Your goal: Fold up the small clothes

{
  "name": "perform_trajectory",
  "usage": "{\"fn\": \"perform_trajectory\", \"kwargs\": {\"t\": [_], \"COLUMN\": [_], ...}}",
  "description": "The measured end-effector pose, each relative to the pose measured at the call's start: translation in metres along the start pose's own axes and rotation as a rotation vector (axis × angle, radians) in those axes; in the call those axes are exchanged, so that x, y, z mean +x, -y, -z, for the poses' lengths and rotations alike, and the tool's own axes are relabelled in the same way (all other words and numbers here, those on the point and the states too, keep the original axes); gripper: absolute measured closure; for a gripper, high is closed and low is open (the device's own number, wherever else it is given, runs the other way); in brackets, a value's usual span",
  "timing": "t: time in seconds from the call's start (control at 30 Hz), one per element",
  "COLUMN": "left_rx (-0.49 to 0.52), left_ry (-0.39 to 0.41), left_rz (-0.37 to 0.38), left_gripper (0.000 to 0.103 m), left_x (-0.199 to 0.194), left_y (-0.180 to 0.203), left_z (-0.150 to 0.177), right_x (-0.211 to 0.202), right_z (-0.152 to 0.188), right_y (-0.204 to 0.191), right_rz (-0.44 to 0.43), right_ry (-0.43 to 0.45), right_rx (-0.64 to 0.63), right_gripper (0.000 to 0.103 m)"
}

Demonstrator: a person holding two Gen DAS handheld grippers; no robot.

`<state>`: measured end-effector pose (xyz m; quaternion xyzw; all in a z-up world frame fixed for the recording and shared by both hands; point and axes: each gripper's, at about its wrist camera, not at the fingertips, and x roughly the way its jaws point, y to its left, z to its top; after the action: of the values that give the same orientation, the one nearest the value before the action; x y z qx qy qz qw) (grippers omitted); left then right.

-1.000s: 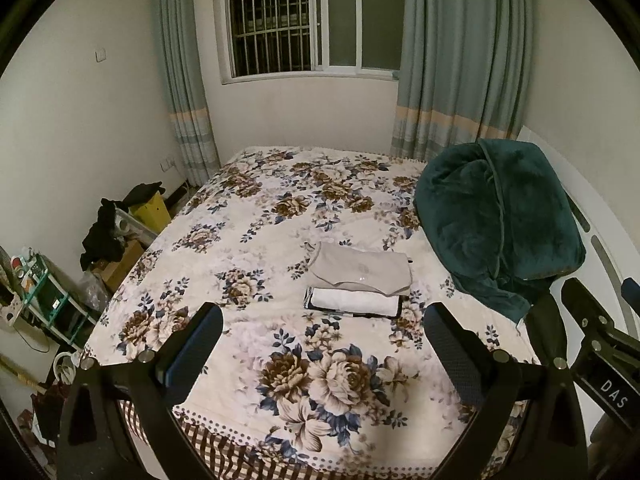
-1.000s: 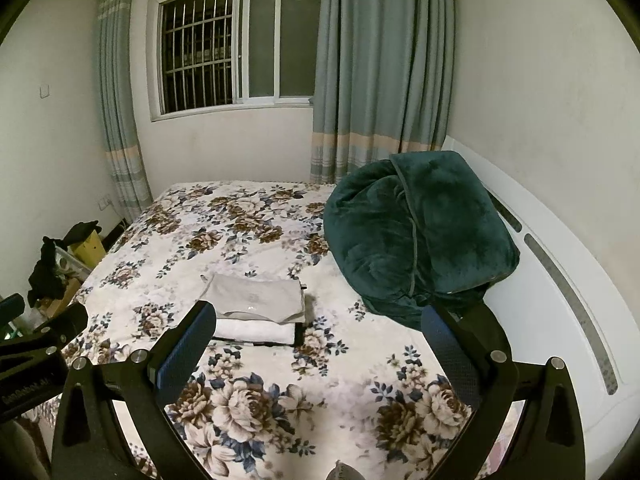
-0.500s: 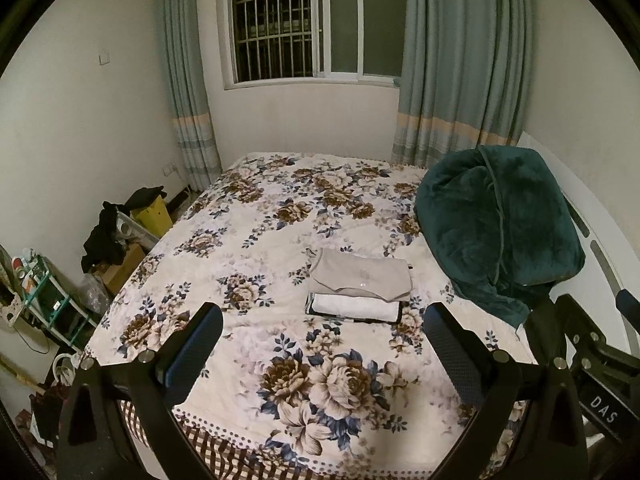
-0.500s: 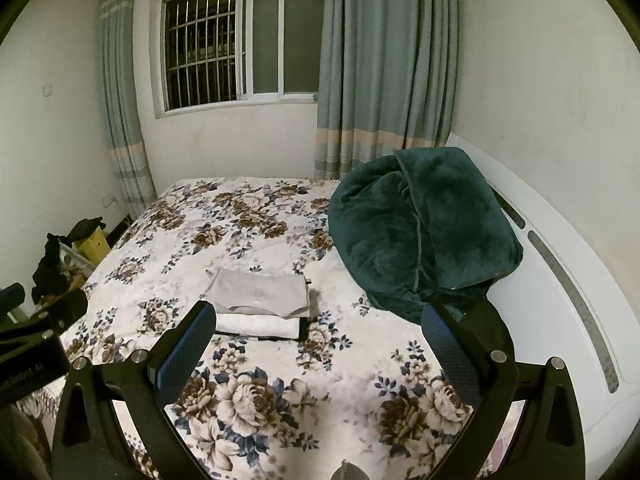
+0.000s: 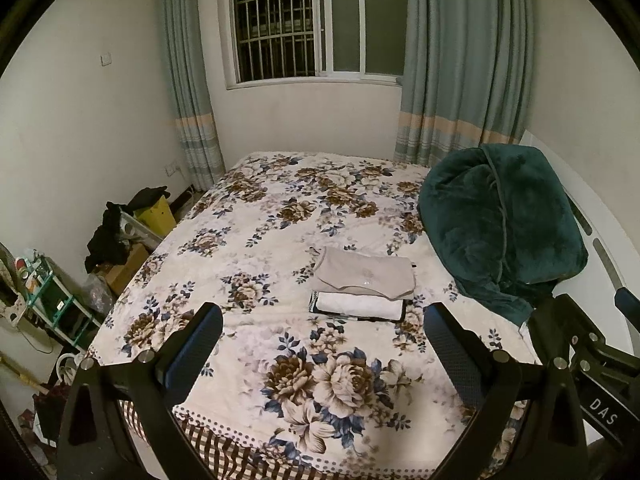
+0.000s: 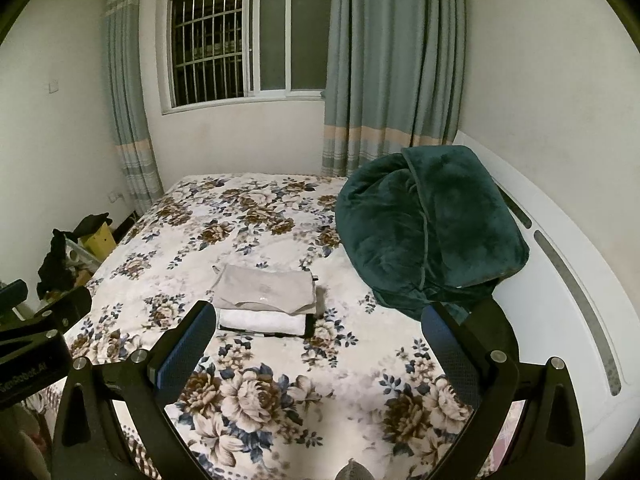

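A small stack of folded clothes lies on the floral bed: a beige folded garment (image 5: 364, 274) on top, a white folded one (image 5: 358, 306) under it and a dark piece at the bottom. The stack also shows in the right wrist view (image 6: 266, 290), with the white layer (image 6: 262, 322) below. My left gripper (image 5: 322, 344) is open and empty, held well back above the bed's near edge. My right gripper (image 6: 318, 340) is open and empty too, well short of the stack. Its body shows at the right of the left wrist view (image 5: 592, 360).
A dark green plush blanket (image 5: 500, 224) is bundled at the right of the bed (image 5: 280, 216) against the white headboard (image 6: 568, 264). Left of the bed are a yellow box (image 5: 156, 216), dark clothes, a cardboard box and a green shelf (image 5: 44, 292). Curtains and a barred window stand behind.
Both grippers have tilted slightly up and pulled back a little; the bed and stack sit lower in view. The clothes have not moved. Both grippers stay open.
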<state>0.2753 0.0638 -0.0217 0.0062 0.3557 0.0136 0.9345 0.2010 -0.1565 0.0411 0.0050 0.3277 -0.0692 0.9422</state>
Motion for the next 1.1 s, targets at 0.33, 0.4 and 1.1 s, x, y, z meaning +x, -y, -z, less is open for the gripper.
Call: {"fn": "perform_trajectory", "kwargs": {"t": [0.33, 0.4, 1.1], "left_rx": [-0.003, -0.001, 0.004], "left_ry": [0.007, 0.006, 0.022], "left_rz": [-0.017, -0.017, -0.030], "left_gripper": [0.000, 0.000, 0.000], "left_x": [-0.0018, -0.0016, -0.0019], "left_y": [-0.0087, -0.0089, -0.0105], "left_z": [0.0048, 0.0046, 0.0041], "right_x": [0.0058, 0.0058, 0.0055], "right_z": [0.0058, 0.0059, 0.0082], "right_y": [-0.0036, -0.0038, -0.0068], "right_rz": [-0.006, -0.006, -0.005], "right_ry": [-0.010, -0.010, -0.008], "right_rx": [0.000, 0.002, 0.004], "right_gripper": [0.000, 0.000, 0.000]}}
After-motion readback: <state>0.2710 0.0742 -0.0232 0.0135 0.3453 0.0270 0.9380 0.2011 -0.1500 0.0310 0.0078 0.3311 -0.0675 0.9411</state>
